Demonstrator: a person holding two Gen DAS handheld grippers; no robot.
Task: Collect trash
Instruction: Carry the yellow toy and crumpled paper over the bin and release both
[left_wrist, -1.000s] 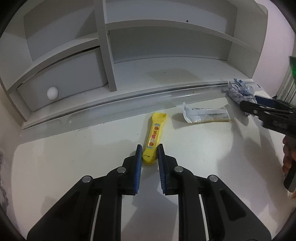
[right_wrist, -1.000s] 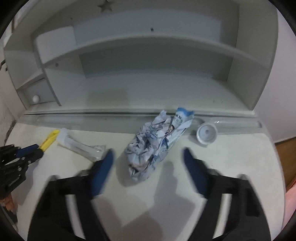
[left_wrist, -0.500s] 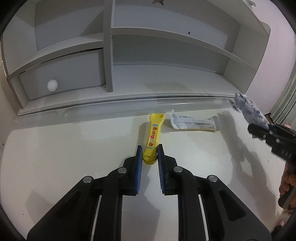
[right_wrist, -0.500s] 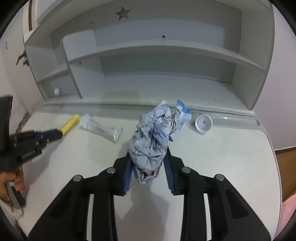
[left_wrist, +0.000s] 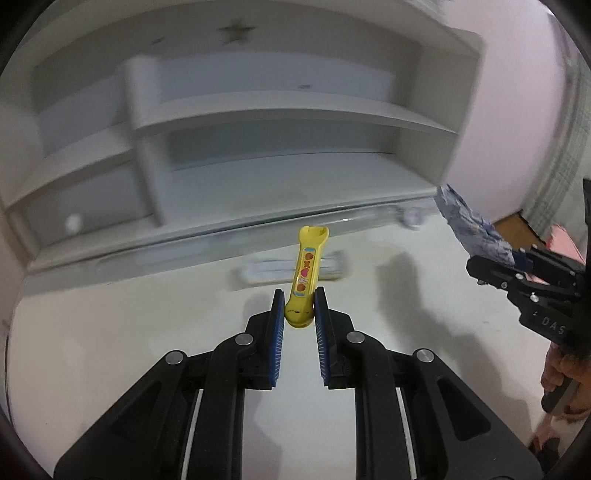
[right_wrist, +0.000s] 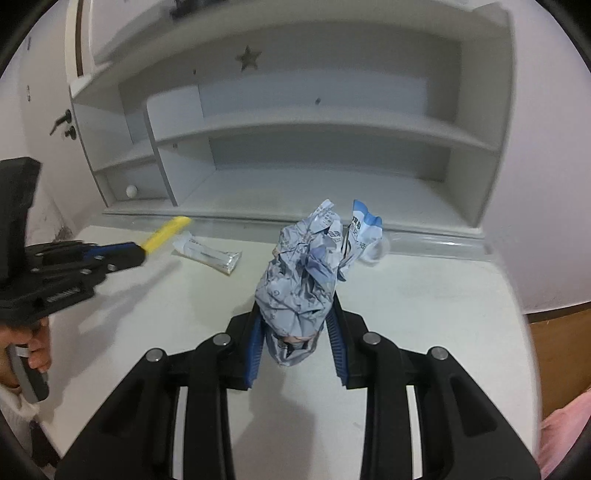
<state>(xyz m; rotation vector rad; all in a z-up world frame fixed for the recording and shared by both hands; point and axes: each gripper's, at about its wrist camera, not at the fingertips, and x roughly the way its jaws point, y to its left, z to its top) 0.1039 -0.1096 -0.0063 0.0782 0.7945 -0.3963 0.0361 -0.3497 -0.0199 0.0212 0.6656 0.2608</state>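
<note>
shelf unit (left_wrist: 258, 110) blurred, white wrapper (left_wrist: 266, 271) smeared

White desk (right_wrist: 424, 317); grey shelf unit (right_wrist: 332, 125) behind, star cutout (right_wrist: 248, 57), small drawer knob (right_wrist: 131, 190).

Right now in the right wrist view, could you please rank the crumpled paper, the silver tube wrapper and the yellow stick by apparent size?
1. crumpled paper, though nearest the camera
2. silver tube wrapper
3. yellow stick, partly hidden in the left gripper; close to the wrapper, so unsure

White letters "DAS" are showing on the black body of the right gripper (left_wrist: 517, 263); print on the crumpled wrapper (right_wrist: 301, 280) is staying illegible
</note>
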